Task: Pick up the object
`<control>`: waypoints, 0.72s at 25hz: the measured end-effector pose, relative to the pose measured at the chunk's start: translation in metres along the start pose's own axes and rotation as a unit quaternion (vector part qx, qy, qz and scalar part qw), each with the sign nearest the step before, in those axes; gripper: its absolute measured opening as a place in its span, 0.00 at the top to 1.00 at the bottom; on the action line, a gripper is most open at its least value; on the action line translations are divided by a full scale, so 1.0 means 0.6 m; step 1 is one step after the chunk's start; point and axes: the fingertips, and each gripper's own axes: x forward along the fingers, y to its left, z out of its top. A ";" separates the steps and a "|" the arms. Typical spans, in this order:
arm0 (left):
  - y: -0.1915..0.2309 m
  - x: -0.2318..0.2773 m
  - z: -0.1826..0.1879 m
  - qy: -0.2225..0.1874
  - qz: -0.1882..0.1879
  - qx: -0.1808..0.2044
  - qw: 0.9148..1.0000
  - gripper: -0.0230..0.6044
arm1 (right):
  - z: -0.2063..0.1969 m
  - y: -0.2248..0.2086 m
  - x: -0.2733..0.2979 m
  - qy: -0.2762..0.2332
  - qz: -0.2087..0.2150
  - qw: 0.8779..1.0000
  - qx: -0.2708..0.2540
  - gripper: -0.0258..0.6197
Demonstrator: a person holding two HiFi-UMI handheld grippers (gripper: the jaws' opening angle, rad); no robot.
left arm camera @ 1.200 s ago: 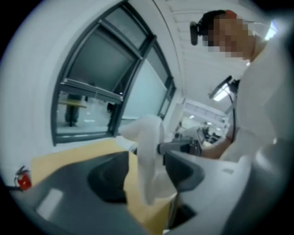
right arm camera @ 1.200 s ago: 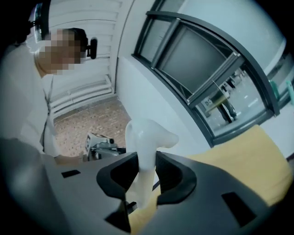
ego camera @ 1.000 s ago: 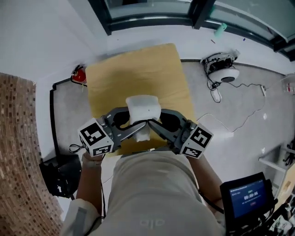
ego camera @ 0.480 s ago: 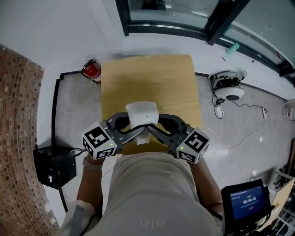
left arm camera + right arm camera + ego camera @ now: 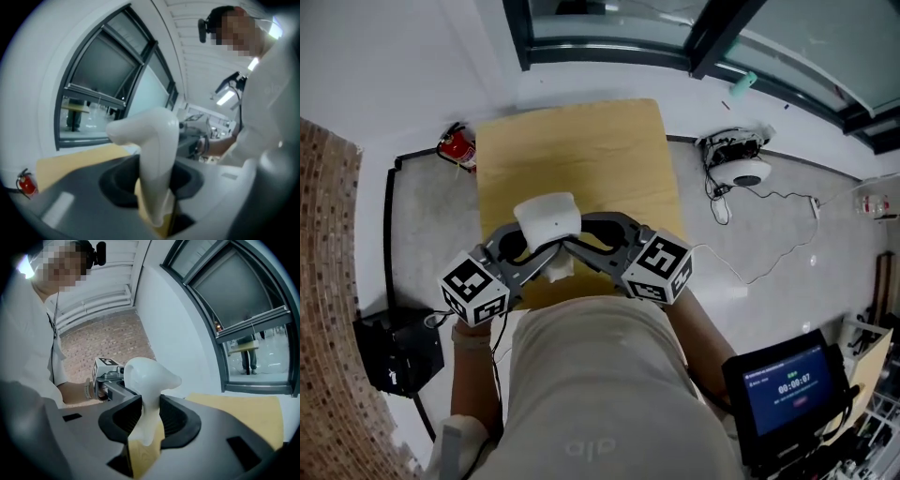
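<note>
The left hand-held gripper [image 5: 156, 190] and the right hand-held gripper [image 5: 149, 416] each pinched the white object [image 5: 548, 218] by its narrow lower part, from opposite sides. Its broad top stood above both pairs of jaws, clear of the yellow desk [image 5: 581, 150] below them.

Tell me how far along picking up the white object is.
Done: the left gripper and right gripper both have jaws shut on the smooth white curved object. In hand: it is held over the yellow wooden table, apparently clear of it. Left: little beyond holding it raised.
</note>
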 end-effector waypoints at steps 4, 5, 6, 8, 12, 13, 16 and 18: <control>-0.009 0.016 0.000 -0.001 -0.009 -0.008 1.000 0.74 | -0.004 -0.004 -0.018 -0.002 -0.009 1.000 0.002 0.77; -0.010 0.017 0.001 0.001 -0.010 -0.007 1.000 0.74 | -0.004 -0.005 -0.019 -0.003 -0.010 1.000 0.002 0.77; -0.011 0.018 0.003 0.001 -0.011 -0.005 1.000 0.75 | -0.003 -0.005 -0.020 -0.004 -0.011 1.000 0.002 0.77; -0.012 0.019 0.006 0.002 -0.012 -0.005 1.000 0.75 | 0.000 -0.005 -0.023 -0.007 -0.010 1.000 0.002 0.77; -0.016 0.024 0.007 0.005 -0.010 -0.004 1.000 0.75 | 0.000 -0.006 -0.029 -0.009 -0.009 1.000 0.002 0.77; -0.017 0.024 0.007 0.005 -0.011 -0.004 1.000 0.75 | -0.001 -0.005 -0.030 -0.009 -0.009 1.000 0.002 0.77; -0.021 0.025 0.005 0.005 -0.010 -0.005 1.000 0.75 | -0.003 -0.003 -0.033 -0.011 -0.008 1.000 0.004 0.77; -0.022 0.026 0.005 0.005 -0.009 -0.006 1.000 0.75 | -0.004 -0.003 -0.034 -0.011 -0.008 1.000 0.004 0.77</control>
